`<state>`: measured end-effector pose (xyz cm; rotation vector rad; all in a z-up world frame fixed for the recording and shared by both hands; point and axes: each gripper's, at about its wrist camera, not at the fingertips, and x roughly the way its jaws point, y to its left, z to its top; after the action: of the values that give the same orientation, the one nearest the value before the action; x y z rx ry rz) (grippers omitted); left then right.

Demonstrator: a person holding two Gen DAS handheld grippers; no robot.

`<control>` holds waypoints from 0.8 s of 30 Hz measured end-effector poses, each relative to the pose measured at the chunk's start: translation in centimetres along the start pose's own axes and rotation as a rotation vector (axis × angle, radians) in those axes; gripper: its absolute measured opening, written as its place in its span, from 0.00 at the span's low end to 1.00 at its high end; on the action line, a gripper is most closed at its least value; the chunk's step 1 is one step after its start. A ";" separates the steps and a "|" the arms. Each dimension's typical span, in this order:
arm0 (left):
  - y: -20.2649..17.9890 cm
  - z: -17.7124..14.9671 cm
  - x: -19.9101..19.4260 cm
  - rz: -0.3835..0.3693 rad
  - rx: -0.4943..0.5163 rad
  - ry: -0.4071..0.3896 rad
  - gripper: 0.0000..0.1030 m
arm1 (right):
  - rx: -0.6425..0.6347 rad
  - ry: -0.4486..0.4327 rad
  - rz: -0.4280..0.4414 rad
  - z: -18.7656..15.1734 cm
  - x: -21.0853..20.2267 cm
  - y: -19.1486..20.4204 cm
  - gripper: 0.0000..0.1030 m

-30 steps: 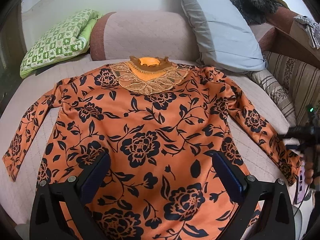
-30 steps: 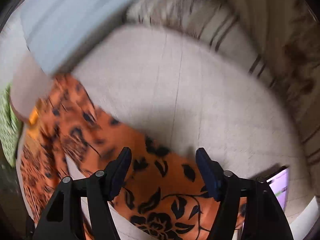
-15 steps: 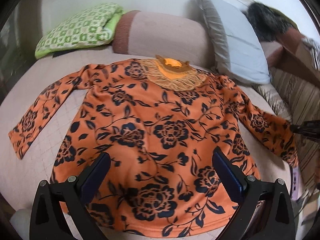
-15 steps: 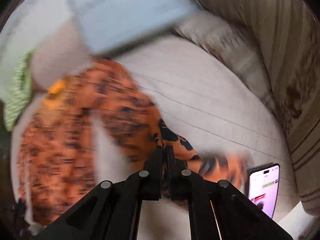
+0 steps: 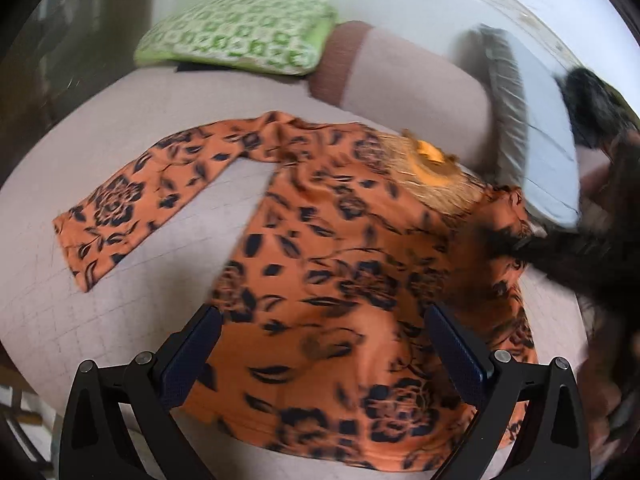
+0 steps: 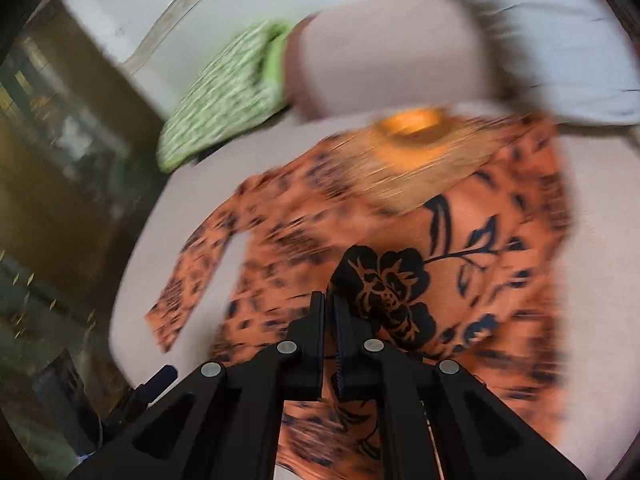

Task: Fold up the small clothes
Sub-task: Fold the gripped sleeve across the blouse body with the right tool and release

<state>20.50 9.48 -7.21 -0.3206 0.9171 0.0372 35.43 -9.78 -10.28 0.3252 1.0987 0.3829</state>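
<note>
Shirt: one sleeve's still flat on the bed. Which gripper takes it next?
Left, probably. The left gripper has open, empty jaws over the shirt, with the flat sleeve on its side. The right gripper is shut on the other sleeve, mid-fold across the body.

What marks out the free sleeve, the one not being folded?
Start at the big beige bed with the orange floral top spread over it. Below the green checked pillow at the head, one sleeve lies flat, pointing out and away from the body. No tool touches it, whereas the other sleeve is pinched in the right tool.
</note>
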 end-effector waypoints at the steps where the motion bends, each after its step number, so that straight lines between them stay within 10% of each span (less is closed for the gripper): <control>1: 0.5 0.3 0.3 -0.002 -0.019 0.008 0.99 | 0.016 0.048 0.034 -0.7 1.9 0.0 0.09; 5: 1.3 0.7 1.2 -0.024 -0.060 0.020 0.99 | 0.054 0.070 0.039 -2.5 2.4 -1.3 0.13; 10: 0.1 1.2 2.5 -0.056 -0.021 0.051 0.99 | 0.121 -0.073 0.014 -2.9 -4.7 -5.9 0.44; 16: -4.1 2.9 3.5 -0.100 0.117 0.086 0.99 | 0.211 -0.213 -0.032 -1.4 -11.8 -12.4 0.47; 24: -9.3 1.9 7.9 -0.088 0.341 0.150 0.99 | 0.296 -0.173 -0.021 2.2 -8.2 -16.0 0.59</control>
<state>28.34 0.30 -9.95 -0.0462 1.0376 -0.2246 36.39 -27.92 -9.82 0.5971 0.9873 0.1687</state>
